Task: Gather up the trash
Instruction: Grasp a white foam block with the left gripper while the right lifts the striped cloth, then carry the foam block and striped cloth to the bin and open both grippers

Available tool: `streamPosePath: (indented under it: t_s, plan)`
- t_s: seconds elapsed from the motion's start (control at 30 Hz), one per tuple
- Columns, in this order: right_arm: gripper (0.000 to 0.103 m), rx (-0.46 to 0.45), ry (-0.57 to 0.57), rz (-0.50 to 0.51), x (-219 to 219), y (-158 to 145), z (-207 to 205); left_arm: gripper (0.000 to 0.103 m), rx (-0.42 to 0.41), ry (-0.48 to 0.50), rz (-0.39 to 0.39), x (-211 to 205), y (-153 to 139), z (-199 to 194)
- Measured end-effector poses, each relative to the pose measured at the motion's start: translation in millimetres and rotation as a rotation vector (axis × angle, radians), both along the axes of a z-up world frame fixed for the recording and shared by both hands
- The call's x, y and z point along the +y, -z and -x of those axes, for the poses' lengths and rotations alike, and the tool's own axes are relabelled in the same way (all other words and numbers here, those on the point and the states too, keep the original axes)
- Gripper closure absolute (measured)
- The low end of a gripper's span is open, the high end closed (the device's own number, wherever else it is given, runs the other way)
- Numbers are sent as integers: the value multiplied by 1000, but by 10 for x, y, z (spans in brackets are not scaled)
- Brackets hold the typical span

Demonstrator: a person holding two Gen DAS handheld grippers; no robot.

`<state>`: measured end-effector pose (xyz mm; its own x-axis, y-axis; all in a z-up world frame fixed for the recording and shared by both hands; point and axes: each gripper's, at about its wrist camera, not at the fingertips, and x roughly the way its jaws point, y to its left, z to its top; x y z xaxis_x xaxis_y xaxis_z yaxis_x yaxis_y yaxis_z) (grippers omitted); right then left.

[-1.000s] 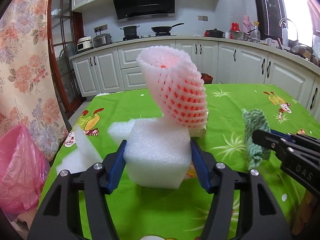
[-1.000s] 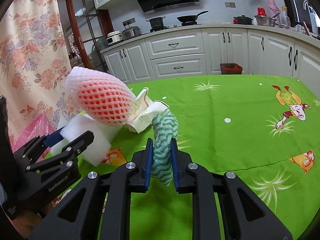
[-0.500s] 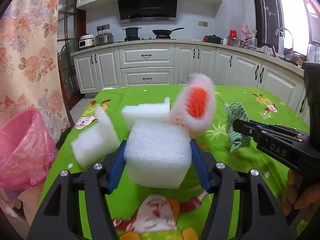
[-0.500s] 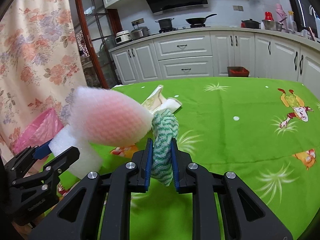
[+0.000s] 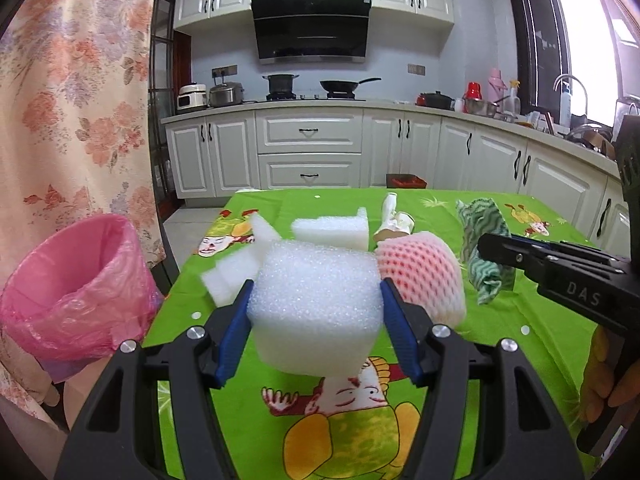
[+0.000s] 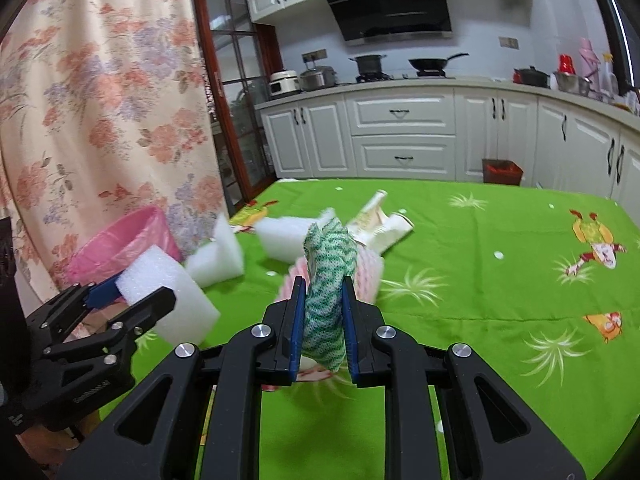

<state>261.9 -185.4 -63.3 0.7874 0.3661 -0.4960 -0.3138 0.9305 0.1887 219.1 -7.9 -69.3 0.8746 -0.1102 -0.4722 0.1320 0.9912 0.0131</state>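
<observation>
Left gripper [image 5: 316,304]: clamped on a white foam block [image 5: 316,300], blue pads pressed to both its sides, block held clear above the table [image 5: 552,344].

Right gripper [image 6: 323,312]: clamped on a green-and-white cloth [image 6: 326,292], which stands upright between the pads and sticks out above and below them. In the left view the same cloth [image 5: 482,248] hangs off the gripper's tip at the right edge, with a hand [image 5: 608,384] on the handle below.

Bin [image 5: 76,280]: lined with a pink bag, open mouth up, standing off the table's left edge. In the right view it sits behind the left gripper [image 6: 132,304] and its block [image 6: 168,292].

Loose trash on the table:
- Pink net sleeve [image 5: 420,272], lying on its side just right of the held block, between the two grippers. In the right view it is mostly hidden behind the cloth.
- Foam slab [image 5: 332,230], beyond the held block.
- Foam pieces [image 5: 236,272], left of the held block, near the table's left edge; partly covered by the block in the left view.
- Crumpled paper carton [image 6: 380,224], beyond the sleeve, toward the table's middle.

Table cover: bright green with cartoon prints.

Beyond: white kitchen cabinets [image 5: 308,156], hob with pot and pan, range hood; floral curtain [image 5: 72,100] behind the bin; small red-lined bin [image 6: 502,172] on the floor by the cabinets.
</observation>
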Motion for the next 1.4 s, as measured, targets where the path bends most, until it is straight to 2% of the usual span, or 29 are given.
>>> streamPosePath:
  t_s: [0.3, 0.47, 0.77, 1.1, 1.4]
  plan:
    - [84, -51, -102, 11, 328, -193, 182, 43, -30, -38, 46, 281, -124, 163]
    - [84, -62, -174, 16, 556, -232, 236, 43, -59, -95, 77, 560, -220, 308]
    - [84, -71, -318, 38, 1119, -255, 257, 43, -81, -202, 83, 1080, -276, 440]
    - [84, -100, -462, 25, 1784, -414, 17, 43, -107, -309, 60, 1703, -400, 380]
    - [84, -106, -545, -19, 2364, -538, -405, 43, -136, -393, 41, 2315, -560, 79]
